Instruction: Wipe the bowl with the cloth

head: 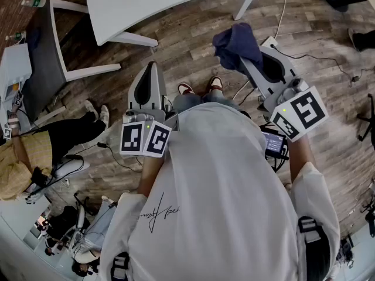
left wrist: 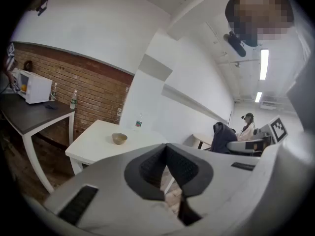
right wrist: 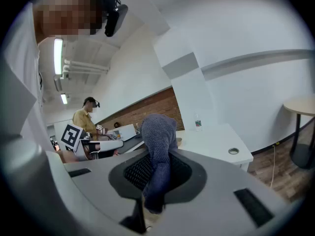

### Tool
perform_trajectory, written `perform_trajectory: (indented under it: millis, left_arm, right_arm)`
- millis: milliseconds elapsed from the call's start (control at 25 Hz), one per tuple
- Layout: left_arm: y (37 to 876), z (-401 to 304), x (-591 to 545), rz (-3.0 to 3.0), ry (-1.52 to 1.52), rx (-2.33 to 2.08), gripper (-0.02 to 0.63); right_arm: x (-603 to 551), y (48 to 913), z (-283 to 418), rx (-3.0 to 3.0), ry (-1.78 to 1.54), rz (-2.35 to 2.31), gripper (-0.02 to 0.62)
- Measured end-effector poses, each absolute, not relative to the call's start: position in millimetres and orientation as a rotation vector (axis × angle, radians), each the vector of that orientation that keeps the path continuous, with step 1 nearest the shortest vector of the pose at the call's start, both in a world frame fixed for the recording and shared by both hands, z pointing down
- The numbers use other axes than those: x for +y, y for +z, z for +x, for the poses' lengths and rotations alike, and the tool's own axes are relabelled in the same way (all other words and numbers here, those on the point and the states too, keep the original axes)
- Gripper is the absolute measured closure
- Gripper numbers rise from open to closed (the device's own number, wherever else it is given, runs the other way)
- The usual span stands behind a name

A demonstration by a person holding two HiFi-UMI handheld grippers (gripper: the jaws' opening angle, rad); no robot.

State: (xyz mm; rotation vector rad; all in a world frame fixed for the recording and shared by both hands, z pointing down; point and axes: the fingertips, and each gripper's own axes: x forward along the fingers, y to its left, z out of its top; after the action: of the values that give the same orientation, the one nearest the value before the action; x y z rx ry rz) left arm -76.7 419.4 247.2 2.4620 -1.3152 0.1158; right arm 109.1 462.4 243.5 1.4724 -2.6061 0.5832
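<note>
- The right tool is grasping the dark blue cloth, which is rising in a loose bunch from between its jaws.
- The left tool is clenched with its jaws pressed together, and it is carrying nothing.
- The bowl is sitting alone on the white bench, well apart from both tools.
- In my judgement the wiping is not yet beginning.
- The bowl looks small and light, and nothing is steadying it. A push from the cloth could be sliding it toward the bench edge.
- The left tool would need to open before it could hold the bowl.
- The cloth may be slipping out if it is rubbed hard.
</note>
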Motion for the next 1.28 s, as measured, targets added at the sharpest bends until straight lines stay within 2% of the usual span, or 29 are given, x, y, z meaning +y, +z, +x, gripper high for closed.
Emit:
perform_trajectory:
  millis: [640, 840, 1280]
  left_arm:
    - [245, -66, 417, 2.421, 0.075, -1.317, 0.606]
    - [249, -69, 401, 2.413, 0.086, -1.314, 0.607]
    - [256, -83, 340, 2.389, 0.063, -1.309, 0.607]
  right_arm:
    - [458, 251, 107, -2.614, 0.683, 1.428, 0.541]
    - [443, 252, 107, -2.633, 0.818, 1.467, 0.541]
    - [385, 258, 88, -2.556, 0.861, 1.496, 0.541]
